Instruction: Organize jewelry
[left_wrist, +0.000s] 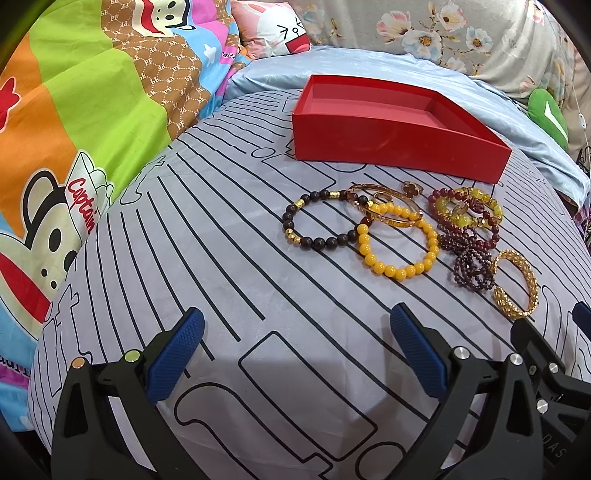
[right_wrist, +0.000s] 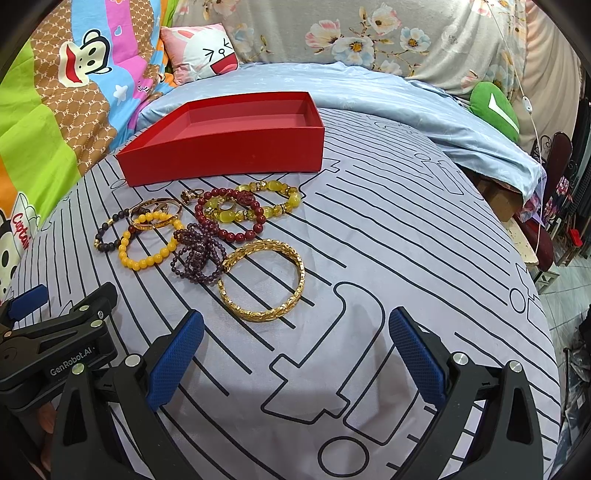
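Nothing is picked yet: the left gripper (left_wrist: 295, 354) and right gripper (right_wrist: 295, 354) hover spread and empty, low in frame. Next, one must close on the gold bangle (right_wrist: 263, 281) and carry it to the empty red box (right_wrist: 225, 147).

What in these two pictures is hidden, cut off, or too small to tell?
- Left wrist view: right tongs cut off by the right edge; open or shut unknown there.
- Both views: how many thin gold bangles lie stacked; they overlap.
- Right wrist view: room items beyond the bed, too small and distorted.
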